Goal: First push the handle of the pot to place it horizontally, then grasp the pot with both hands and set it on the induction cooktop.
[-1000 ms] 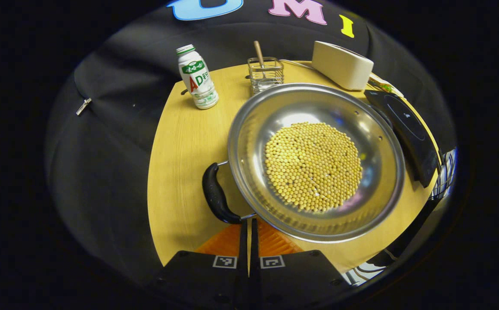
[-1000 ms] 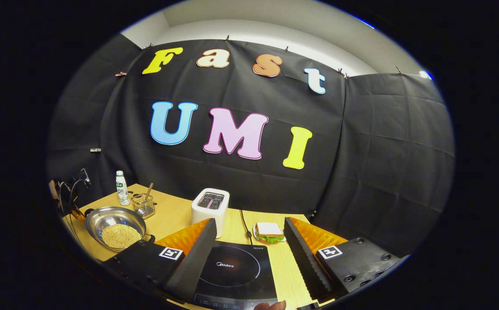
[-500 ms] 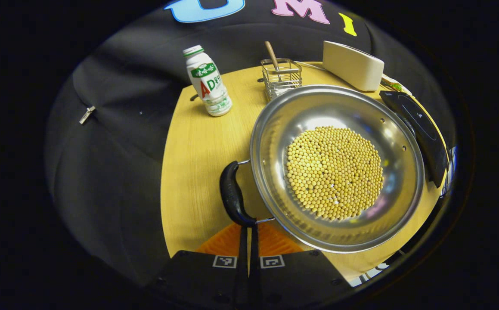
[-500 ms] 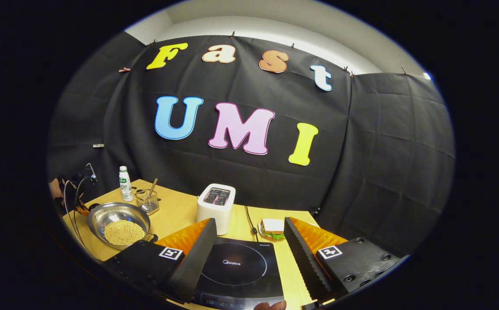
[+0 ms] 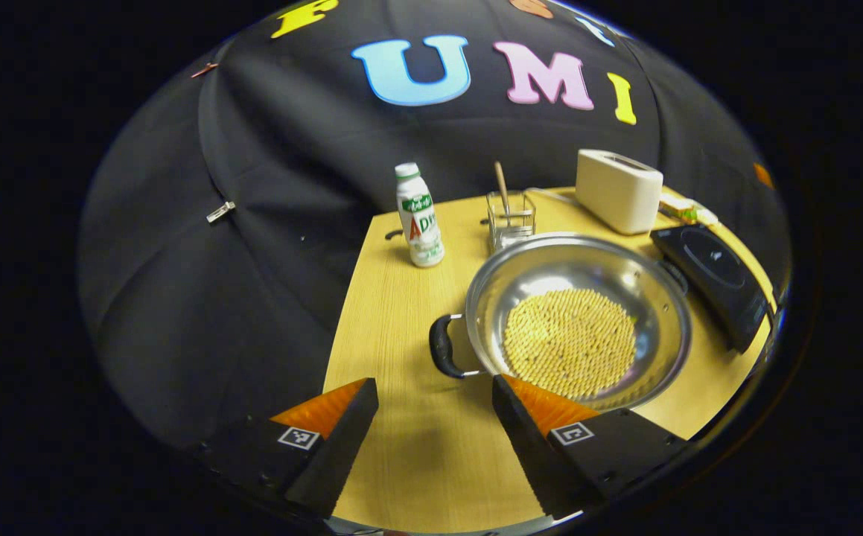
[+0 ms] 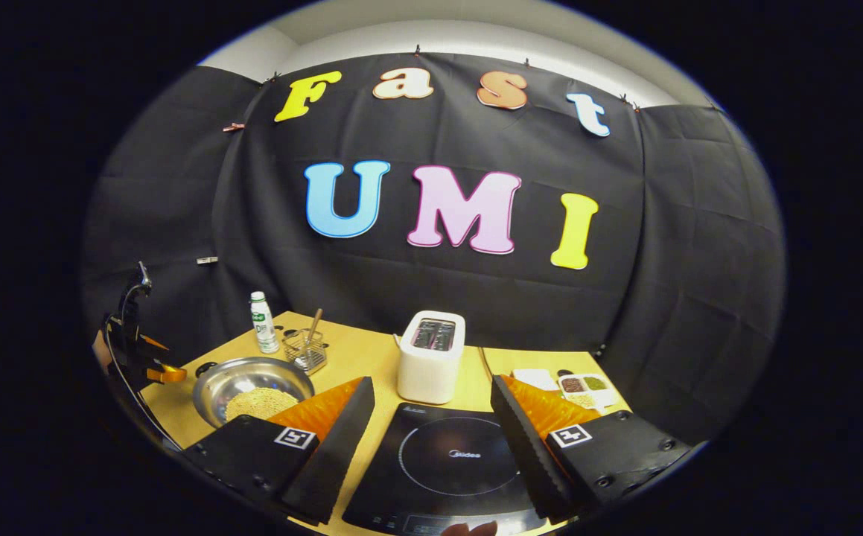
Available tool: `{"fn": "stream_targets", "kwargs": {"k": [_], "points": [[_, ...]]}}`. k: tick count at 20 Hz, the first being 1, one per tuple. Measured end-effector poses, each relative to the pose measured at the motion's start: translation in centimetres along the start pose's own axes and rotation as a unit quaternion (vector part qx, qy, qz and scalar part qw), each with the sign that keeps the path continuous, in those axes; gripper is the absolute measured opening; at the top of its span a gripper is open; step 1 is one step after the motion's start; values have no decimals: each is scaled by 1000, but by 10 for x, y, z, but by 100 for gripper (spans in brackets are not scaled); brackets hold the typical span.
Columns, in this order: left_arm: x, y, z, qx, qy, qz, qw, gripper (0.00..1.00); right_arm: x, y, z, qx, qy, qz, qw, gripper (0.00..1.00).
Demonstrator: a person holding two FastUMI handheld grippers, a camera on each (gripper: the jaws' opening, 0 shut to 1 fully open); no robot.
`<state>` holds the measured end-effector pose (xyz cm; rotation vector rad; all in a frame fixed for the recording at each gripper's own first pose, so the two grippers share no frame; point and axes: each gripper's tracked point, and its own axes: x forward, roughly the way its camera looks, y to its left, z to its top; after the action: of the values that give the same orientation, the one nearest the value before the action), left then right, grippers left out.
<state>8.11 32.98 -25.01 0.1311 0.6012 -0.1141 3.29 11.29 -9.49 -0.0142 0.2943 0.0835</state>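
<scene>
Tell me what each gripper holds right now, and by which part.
Nothing is held. The left gripper is open, short of the pot and its black handle. The right gripper is open above the cooktop.

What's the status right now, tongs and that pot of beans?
Left tongs open, short of the pot's black handle. Right tongs open over the induction cooktop. Pot of beans on the table, off the cooktop. Nothing between them.

pot (image 5: 578, 320): on table (image 5: 401, 313), beans (image 5: 569, 342) in it
handle (image 5: 441, 346): on pot's left side
bottle (image 5: 418, 216), wire holder (image 5: 510, 217): behind pot
toaster (image 5: 617, 190): behind cooktop (image 5: 714, 275)
cooktop: right of pot
</scene>
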Motion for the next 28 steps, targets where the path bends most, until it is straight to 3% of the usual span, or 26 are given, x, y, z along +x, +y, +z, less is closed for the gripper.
{"fn": "stream_targets", "kwargs": {"k": [3, 6, 14, 23, 27, 28], "points": [[3, -4, 14, -28, -24, -18, 999, 96, 17, 32, -8, 17, 24, 37, 999, 98], [17, -11, 15, -23, -15, -34, 999, 97, 37, 64, -22, 27, 56, 68, 996, 98], [68, -21, 6, -34, 29, -66, 997, 98, 85, 134, -75, 57, 143, 109, 982, 98], [104, -19, -12, -46, 78, -73, 993, 95, 132, 176, -176, 104, 280, 85, 950, 98], [112, -19, -11, -46, 80, -74, 993, 77, 147, 181, -212, 96, 320, 69, 940, 99], [113, -19, -12, -45, 81, -74, 993, 76, 148, 182, -220, 95, 330, 63, 937, 99]]}}
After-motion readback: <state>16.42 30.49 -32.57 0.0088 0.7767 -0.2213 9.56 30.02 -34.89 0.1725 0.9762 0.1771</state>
